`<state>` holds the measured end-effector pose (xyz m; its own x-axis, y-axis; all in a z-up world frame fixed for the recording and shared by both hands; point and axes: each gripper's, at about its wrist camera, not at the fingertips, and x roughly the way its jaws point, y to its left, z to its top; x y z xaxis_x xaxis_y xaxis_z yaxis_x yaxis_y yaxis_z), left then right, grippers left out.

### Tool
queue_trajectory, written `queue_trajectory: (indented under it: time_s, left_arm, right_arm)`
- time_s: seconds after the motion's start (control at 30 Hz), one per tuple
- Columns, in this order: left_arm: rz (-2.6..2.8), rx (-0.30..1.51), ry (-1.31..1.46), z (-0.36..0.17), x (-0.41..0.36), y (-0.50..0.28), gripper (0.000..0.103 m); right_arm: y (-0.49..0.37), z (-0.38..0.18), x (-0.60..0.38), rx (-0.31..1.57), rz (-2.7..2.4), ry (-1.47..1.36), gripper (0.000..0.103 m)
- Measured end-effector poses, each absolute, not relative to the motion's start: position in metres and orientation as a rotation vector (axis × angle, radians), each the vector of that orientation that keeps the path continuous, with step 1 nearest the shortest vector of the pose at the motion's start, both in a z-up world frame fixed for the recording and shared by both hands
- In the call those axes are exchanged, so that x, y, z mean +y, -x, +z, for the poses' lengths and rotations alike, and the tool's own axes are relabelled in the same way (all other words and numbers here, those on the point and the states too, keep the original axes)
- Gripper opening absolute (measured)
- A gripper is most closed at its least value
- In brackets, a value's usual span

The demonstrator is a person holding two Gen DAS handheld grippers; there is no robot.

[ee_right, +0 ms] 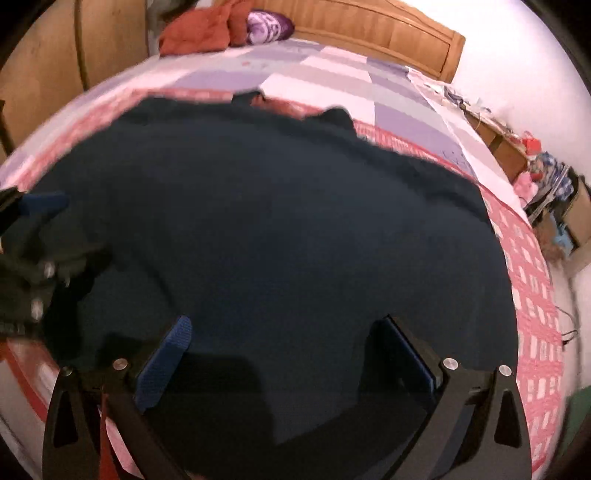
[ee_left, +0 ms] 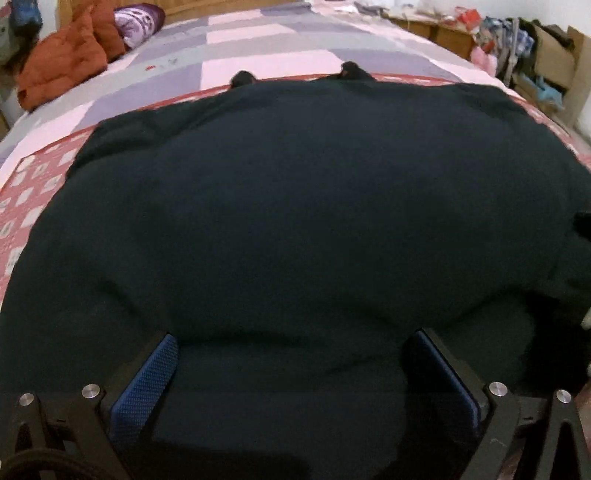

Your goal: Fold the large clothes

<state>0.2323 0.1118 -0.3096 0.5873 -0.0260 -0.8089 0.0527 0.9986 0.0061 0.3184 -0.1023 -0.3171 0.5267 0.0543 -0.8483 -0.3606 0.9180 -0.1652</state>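
Broadly, a dark garment [ee_left: 295, 221] is lying spread flat across the red-and-white patterned blanket [ee_left: 33, 192] on the bed, filling most of both wrist views.

Left gripper [ee_left: 291, 354]: its 2 blue-padded fingers are standing wide apart, hovering low over the near edge of the garment. Dark cloth is showing between the pads; whether the tips are touching the fabric cannot be told. Nothing is being clamped. From the right wrist view, the left gripper [ee_right: 40, 221] is showing at the left edge, blurred, above the garment's left side.

Right gripper [ee_right: 288, 343]: its 2 fingers are also spread wide, blue pads facing each other, with the garment [ee_right: 295, 240] lying beneath and between them. No fold of cloth is being pinched. Contact with the fabric cannot be told.

Beyond the garment, a pink, grey and lilac checked bedsheet [ee_left: 258, 48] is running to the wooden headboard [ee_right: 388, 37]. At far left by the headboard an orange-brown padded jacket [ee_left: 62, 62] is lying heaped, touching a purple patterned pillow [ee_left: 138, 20]. At far right, beside the bed, cluttered boxes and clothes [ee_left: 524, 48] are piling against the wall.
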Motion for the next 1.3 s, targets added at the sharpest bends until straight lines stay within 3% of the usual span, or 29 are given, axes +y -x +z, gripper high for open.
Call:
queue_trajectory:
  time_s: [0.27,0.47,0.67,1.13,1.3]
  left_arm:
    - [0.164,0.986,-0.036,-0.318,0.194,-0.222,0.103]
    - [0.276,1.025,-0.011,-0.323,0.214,-0.212,0.103]
    - [0.352,1.092,0.052,-0.303,0.21,-0.198,0.102]
    - [0.201,1.133,0.116,-0.16,0.136,-0.086,0.102]
    - [0.166,1.14,0.114,-0.128,0.13,-0.053,0.102]
  right_arm:
    - [-0.318,-0.318,-0.243,1.069,0.007,0.146,0.102]
    - [-0.292,-0.321,-0.302,1.132,-0.136,-0.01,0.102]
    - [-0.274,-0.298,-0.292,1.184,-0.173,0.071,0.102]
    - [-0.133,-0.178,-0.15,1.239,0.024,-0.071,0.102]
    - [-0.089,-0.138,-0.106,1.239,0.05,0.01,0.102]
